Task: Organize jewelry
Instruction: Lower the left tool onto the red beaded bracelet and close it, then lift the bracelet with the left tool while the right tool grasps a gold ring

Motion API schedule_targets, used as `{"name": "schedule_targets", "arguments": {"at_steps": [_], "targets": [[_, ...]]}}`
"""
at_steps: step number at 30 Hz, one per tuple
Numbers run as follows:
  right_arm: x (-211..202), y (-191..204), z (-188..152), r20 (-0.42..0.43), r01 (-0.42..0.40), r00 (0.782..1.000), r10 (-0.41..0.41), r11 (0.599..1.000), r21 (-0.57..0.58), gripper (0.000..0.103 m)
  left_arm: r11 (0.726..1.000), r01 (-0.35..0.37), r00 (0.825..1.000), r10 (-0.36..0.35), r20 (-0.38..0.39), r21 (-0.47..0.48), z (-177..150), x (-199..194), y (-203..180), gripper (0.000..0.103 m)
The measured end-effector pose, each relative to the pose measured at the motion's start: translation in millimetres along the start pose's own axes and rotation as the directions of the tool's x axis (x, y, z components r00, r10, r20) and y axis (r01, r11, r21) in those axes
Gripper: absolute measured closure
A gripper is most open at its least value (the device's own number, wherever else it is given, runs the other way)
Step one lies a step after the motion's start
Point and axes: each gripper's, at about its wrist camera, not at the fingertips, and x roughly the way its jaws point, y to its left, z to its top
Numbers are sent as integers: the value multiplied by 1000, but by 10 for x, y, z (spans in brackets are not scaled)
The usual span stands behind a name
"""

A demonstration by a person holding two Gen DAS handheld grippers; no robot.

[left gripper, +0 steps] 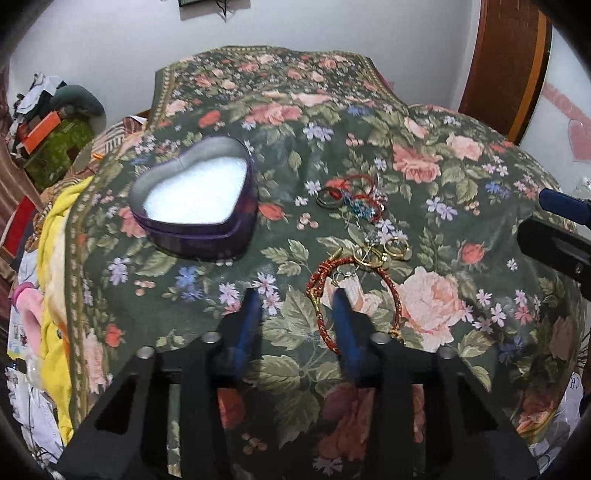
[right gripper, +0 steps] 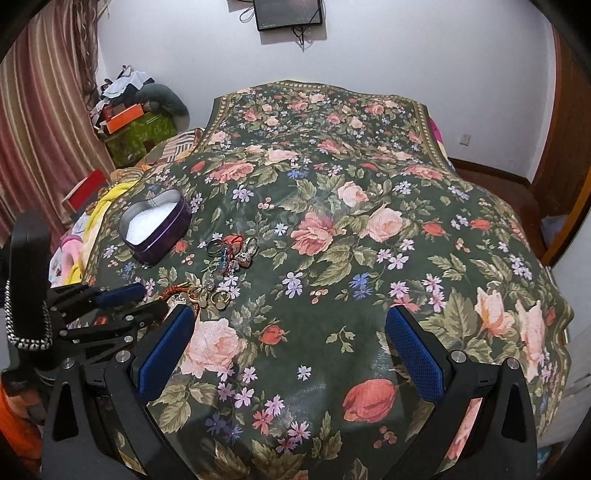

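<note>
Left to right on the floral bedspread (left gripper: 424, 122): yellow cloth (left gripper: 55, 295) bunched at the edge, then a purple heart-shaped tin (left gripper: 199, 229), lid off, metal walls, white foam lining. Next to it a tangle of jewelry (left gripper: 351, 201): dark rings, red cord, blue-green beads. Nearer the camera sit gold rings (left gripper: 384, 251) and a red braided bracelet (left gripper: 325, 273) with gold clasps, curved in an open loop. Left gripper (left gripper: 297, 299): blue ribbed pads, jaws partly closed, nothing pinched; the right-hand pad overlaps the bracelet loop in the left view, contact unclear. Right gripper (right gripper: 291, 325): jaws spread wide, nothing between them, hovering over bare fabric well right of the jewelry. Only the right view shows the wall screen (right gripper: 288, 14), striped curtain (right gripper: 40, 122) and the left gripper from the side. Only the left view shows the bracelet's full loop.
</note>
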Motion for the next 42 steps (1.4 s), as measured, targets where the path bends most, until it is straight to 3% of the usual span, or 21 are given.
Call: {"name": "schedule_targets", "arguments": {"at_steps": [5,10,20,30,33,37,42], "targets": [[31,33,-5,-8,-7,1000,7,1000,-10,0,997,73,997,-72,13,-11,-2,49,29,97],[49,55,14,-13,-3,1000,3,1000,-19,0,995,92,996,-91,22,-33,14,-1,65,98],[60,144,35,-15,-5,1000,5,999,-36,0,993,79,988,-66,141,-88,83,-453,281,100],[207,293,42,-50,-29,998,25,997,-73,1,989,49,989,-29,146,-138,-57,-543,507,100],[328,289,40,-83,-42,996,37,997,-59,12,988,41,989,-19,147,-148,-87,-533,548,100],[497,297,26,-150,-73,987,65,996,-49,44,986,49,987,-24,159,-157,-114,-541,608,100],[581,368,0,-184,-92,980,78,993,-69,60,985,61,985,-34,167,-164,-109,-530,647,100]]}}
